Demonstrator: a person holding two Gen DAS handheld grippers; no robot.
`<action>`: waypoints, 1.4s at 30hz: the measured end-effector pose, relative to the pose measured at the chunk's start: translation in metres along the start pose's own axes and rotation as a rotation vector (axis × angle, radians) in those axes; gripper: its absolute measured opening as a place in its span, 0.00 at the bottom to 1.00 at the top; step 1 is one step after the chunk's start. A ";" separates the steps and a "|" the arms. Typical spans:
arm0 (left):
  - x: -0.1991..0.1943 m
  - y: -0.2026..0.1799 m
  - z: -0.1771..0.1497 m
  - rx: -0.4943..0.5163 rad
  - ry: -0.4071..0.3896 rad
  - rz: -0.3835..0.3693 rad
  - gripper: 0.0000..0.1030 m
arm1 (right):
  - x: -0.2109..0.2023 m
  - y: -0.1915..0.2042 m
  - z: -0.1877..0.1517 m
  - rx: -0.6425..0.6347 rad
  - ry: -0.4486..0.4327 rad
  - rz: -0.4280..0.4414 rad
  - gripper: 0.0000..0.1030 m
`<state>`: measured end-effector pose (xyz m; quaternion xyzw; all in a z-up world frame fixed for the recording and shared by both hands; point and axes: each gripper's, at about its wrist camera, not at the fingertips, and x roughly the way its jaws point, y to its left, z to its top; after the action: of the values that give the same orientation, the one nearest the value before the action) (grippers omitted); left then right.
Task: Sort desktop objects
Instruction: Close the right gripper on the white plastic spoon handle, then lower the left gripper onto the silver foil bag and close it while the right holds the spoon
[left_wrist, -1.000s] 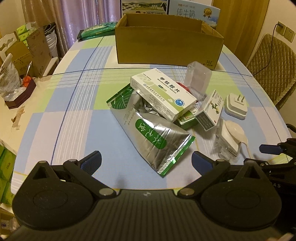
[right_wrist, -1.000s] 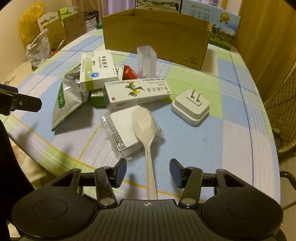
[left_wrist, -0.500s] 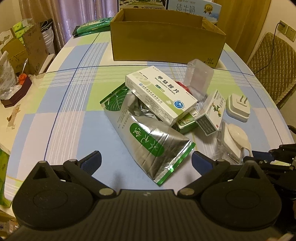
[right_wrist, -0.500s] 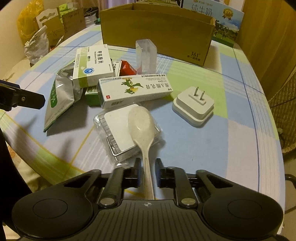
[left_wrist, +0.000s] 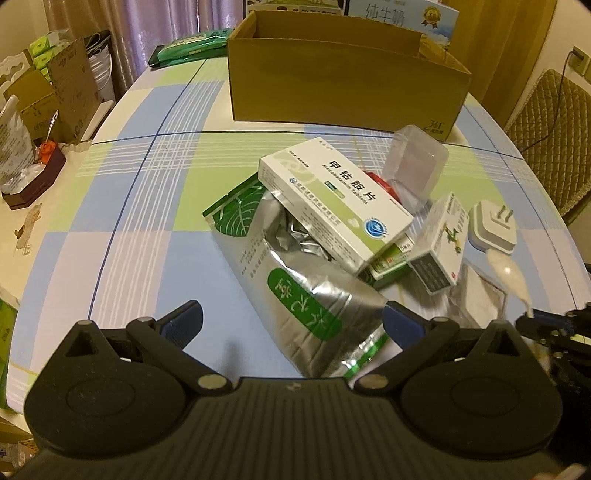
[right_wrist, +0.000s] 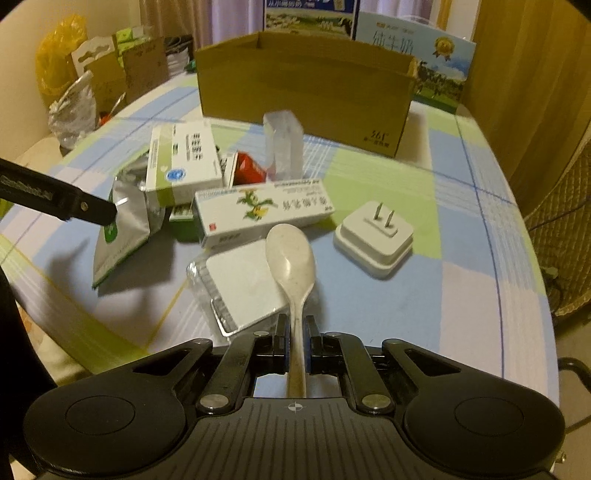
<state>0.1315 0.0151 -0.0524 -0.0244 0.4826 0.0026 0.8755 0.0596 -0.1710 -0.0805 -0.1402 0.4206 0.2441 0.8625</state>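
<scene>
checked table (left_wrist: 133, 229) | cardboard box (right_wrist: 306, 88) inside unseen | right gripper (right_wrist: 296, 343) clamps spoon (right_wrist: 291, 266)

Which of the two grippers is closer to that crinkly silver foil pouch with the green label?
Left. The left gripper hangs open just over the silver foil pouch; the right gripper, beside it, clamps a white spoon.

Tablecloth (left_wrist: 140, 236): checks of pale blue, light green and lilac-white, ruled with thin dark blue lines. Cardboard box (right_wrist: 303, 88): plain brown. Foil pouch (left_wrist: 310, 295): silver, with green label and green edging. Medicine box (left_wrist: 332, 199): white with green bands and a blue round logo. Spoon (right_wrist: 291, 266): cream-white. Plug adapter (right_wrist: 373, 236): white, with metal prongs. Gripper fingers (left_wrist: 181, 321): black with blue pads.
</scene>
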 end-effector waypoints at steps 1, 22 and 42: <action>0.002 0.001 0.001 -0.004 0.004 0.000 0.99 | -0.002 -0.001 0.001 0.002 -0.009 -0.002 0.03; 0.062 -0.007 0.023 -0.015 0.135 -0.056 0.99 | -0.014 0.004 0.027 0.015 -0.082 0.018 0.03; 0.069 0.036 0.051 0.308 0.155 0.107 0.99 | -0.016 0.008 0.048 0.016 -0.125 0.078 0.03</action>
<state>0.2107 0.0520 -0.0849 0.1355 0.5440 -0.0263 0.8276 0.0782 -0.1478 -0.0385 -0.1014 0.3731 0.2827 0.8778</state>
